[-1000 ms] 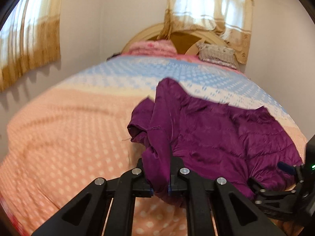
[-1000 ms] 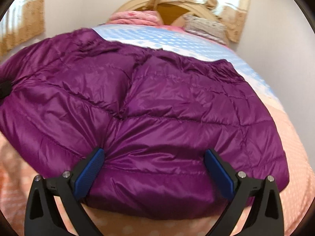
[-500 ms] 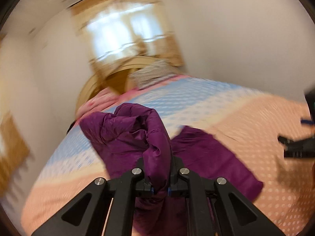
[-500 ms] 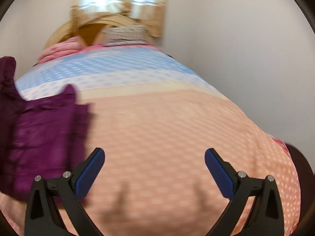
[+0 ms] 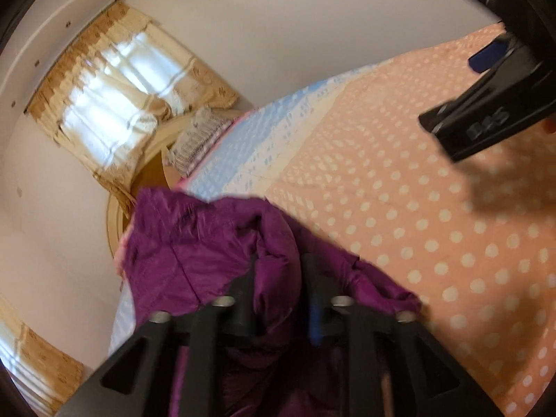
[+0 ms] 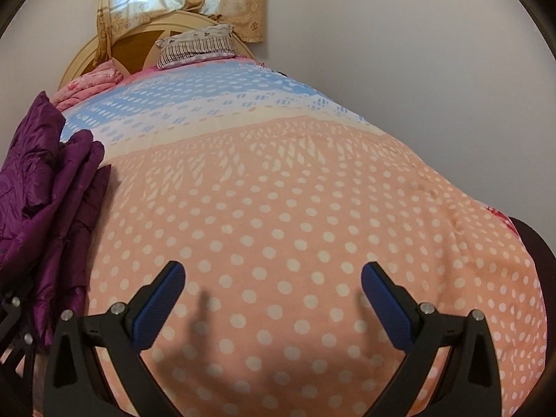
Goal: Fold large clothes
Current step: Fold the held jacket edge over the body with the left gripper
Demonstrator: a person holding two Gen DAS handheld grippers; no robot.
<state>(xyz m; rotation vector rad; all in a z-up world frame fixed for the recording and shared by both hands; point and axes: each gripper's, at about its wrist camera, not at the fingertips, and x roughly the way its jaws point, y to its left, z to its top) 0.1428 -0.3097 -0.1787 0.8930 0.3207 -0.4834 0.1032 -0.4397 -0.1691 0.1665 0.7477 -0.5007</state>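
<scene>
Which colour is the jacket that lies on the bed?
The jacket is dark purple, plain and quilted. It shows best in the right wrist view, at the left edge.

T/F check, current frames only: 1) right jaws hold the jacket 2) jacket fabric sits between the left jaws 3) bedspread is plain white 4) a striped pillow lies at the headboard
1) False: right gripper is open and empty over the bedspread.
2) True: purple jacket sits between the left gripper jaws, which are opening.
3) False: it is peach with white dots, blue farther up.
4) True: striped pillow lies by the headboard.
</scene>
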